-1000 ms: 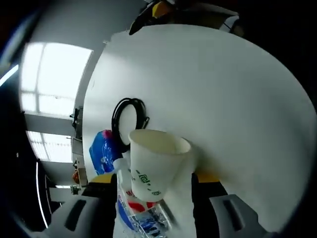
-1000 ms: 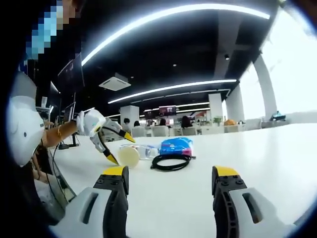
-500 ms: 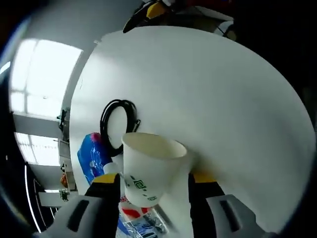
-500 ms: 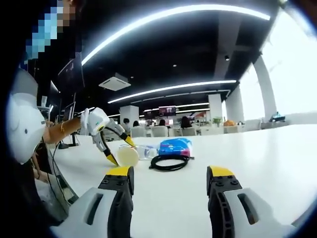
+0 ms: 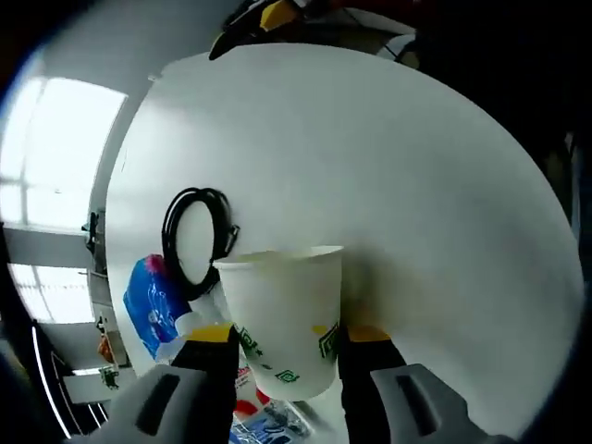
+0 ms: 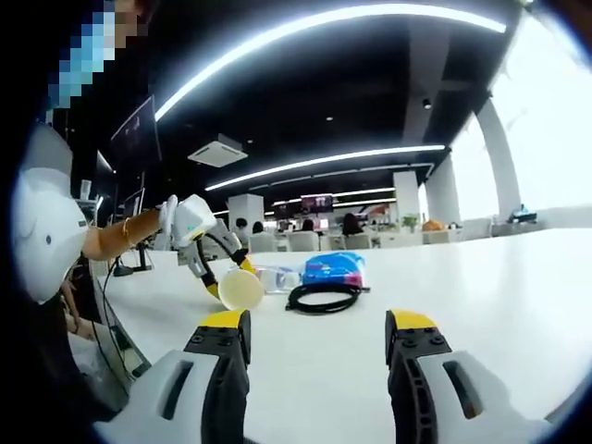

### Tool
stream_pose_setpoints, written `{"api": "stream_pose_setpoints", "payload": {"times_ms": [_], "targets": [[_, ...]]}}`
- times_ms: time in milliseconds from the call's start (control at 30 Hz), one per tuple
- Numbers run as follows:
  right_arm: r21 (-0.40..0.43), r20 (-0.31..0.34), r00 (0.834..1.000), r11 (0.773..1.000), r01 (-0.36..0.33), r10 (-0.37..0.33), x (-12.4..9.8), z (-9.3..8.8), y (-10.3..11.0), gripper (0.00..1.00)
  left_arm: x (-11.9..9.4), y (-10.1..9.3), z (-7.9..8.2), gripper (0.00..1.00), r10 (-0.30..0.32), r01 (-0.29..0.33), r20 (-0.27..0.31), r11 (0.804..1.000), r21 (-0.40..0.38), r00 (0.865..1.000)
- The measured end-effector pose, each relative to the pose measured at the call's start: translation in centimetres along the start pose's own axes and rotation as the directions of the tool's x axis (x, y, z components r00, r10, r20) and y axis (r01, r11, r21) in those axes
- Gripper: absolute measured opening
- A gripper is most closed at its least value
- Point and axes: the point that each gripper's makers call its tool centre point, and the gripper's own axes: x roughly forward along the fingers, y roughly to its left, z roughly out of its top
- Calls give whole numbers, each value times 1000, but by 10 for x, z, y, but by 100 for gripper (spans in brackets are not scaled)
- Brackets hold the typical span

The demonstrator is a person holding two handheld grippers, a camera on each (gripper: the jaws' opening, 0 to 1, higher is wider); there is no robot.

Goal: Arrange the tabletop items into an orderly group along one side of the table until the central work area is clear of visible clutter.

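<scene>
A white paper cup (image 5: 282, 319) with green print sits between my left gripper's (image 5: 287, 338) yellow-tipped jaws, which press on its sides. In the right gripper view the cup (image 6: 240, 289) is tilted with its mouth toward the camera, held by the left gripper (image 6: 215, 266) just above the table's left part. Beside the cup lie a clear plastic bottle (image 6: 277, 277), a blue packet (image 6: 333, 267) and a black cable coil (image 6: 324, 297). My right gripper (image 6: 317, 324) hangs open over bare table, well short of them.
The white table (image 5: 416, 185) stretches wide beyond the cup. The coil (image 5: 194, 236), blue packet (image 5: 153, 305) and bottle (image 5: 264, 421) lie to the cup's left. A person's arm (image 6: 116, 242) and white sleeve (image 6: 42, 236) are at the left.
My left gripper's jaws have drawn in onto the paper cup, which now sits squarely between them. The right gripper's jaws narrowed a little and stayed open.
</scene>
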Motion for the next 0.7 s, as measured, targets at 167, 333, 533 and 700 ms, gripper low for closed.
{"api": "stream_pose_setpoints", "payload": {"times_ms": [167, 333, 533, 700], "targets": [[2, 5, 1000, 1000, 4, -4, -2, 1, -1, 56, 0, 0, 0, 41, 6, -6, 1, 1000, -9, 1000], [5, 5, 1000, 1000, 5, -5, -2, -1, -1, 56, -1, 0, -1, 41, 8, -8, 1, 1000, -27, 1000], [8, 4, 1000, 1000, -5, 5, 1, -2, 2, 56, -1, 0, -1, 41, 9, -9, -5, 1000, -28, 1000], [4, 3, 1000, 1000, -17, 17, 2, -2, 5, 56, -2, -1, -1, 41, 32, -31, 15, 997, -64, 999]]}}
